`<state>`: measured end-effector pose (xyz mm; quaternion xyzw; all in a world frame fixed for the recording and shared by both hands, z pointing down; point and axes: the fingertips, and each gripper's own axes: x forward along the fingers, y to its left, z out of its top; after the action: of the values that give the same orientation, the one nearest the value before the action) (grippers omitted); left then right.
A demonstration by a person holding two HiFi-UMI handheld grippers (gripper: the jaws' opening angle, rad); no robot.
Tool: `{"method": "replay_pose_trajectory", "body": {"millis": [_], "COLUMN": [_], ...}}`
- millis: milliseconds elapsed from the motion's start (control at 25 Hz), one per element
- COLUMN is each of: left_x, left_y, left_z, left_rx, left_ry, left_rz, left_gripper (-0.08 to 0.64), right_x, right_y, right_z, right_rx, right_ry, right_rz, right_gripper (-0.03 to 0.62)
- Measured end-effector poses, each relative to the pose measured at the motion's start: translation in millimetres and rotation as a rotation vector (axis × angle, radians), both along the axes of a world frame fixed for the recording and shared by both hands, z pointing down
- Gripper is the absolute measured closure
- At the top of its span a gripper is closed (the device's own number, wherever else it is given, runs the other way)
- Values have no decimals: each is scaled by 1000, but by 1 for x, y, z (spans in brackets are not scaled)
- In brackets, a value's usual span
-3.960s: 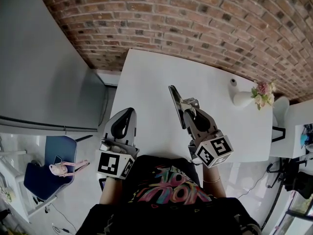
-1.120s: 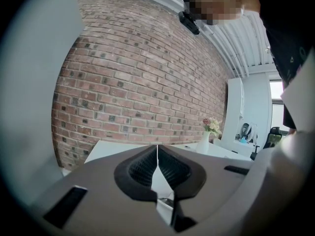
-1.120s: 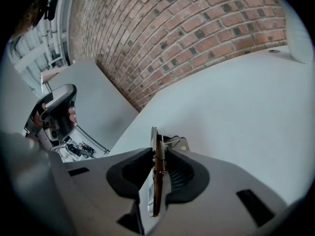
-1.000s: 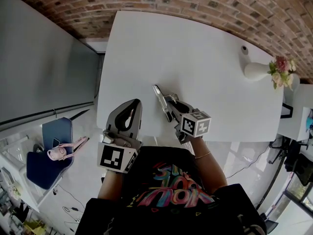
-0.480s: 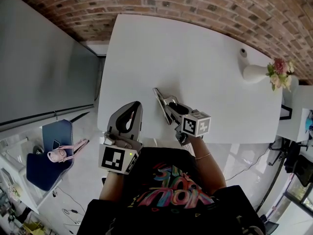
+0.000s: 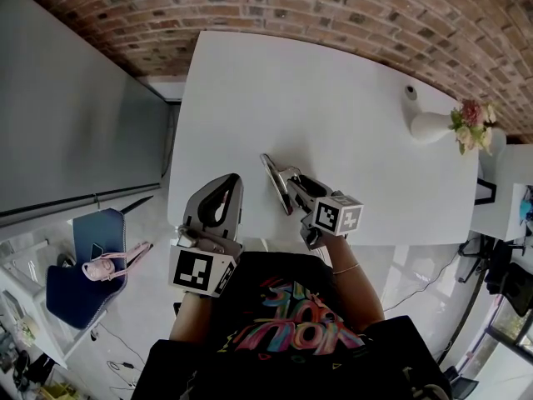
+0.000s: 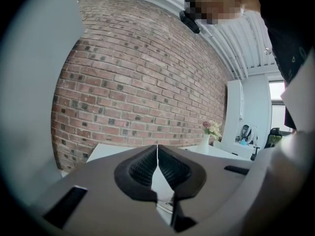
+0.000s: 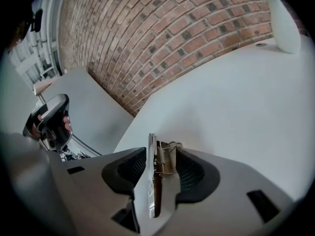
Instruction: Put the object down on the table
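Note:
The object is a flat metal clip [image 6: 271, 173] with a wire spring. It stands on edge between the jaws of my right gripper [image 6: 291, 183], over the near part of the white table [image 6: 333, 98]. In the right gripper view the clip [image 8: 152, 176] is upright between the black pads. The jaws have just been opening and stand wide, so the pads no longer squeeze it. My left gripper [image 6: 228, 182] hovers at the table's near left edge. Its pads [image 7: 147, 166] meet at the tips with nothing between them.
A white vase with pink flowers [image 6: 433, 123] stands at the table's far right corner. A brick wall [image 6: 333, 7] runs behind the table and a grey panel [image 6: 75, 115] lies to the left. On the floor at the lower left is a blue chair [image 6: 83, 261].
Since four seconds ago my right gripper has come down and nearer with the clip. In the last second both hands have stayed put and the right jaws have spread apart.

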<state>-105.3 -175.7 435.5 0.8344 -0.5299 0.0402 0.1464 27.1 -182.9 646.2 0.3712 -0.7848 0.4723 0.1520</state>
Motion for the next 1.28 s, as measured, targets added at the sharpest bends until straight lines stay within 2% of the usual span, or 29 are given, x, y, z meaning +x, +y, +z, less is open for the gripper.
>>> {"method": "replay_pose_trajectory", "body": {"millis": [440,600,960,1280], "left_x": [-1,3,4,0], "left_y": [-2,-3,2,4], "left_z": [-16,-27,-57,-78], "left_rx": [37,61,121,167], "left_ry": [-11,-10,-8,-9], "left_rz": [12,17,17,5], "left_gripper": [534,534,534,534], "right_x": [29,35,26,18], "right_y": [-14,-23,-39,-41], "right_z": [-36,-64,-164,-262], "right_rx": [97,160,381,611], "right_ry": [-60,-85,-149,-175], "right_rz": [163,190,136,46], "right_gripper": [397,397,407,423]}}
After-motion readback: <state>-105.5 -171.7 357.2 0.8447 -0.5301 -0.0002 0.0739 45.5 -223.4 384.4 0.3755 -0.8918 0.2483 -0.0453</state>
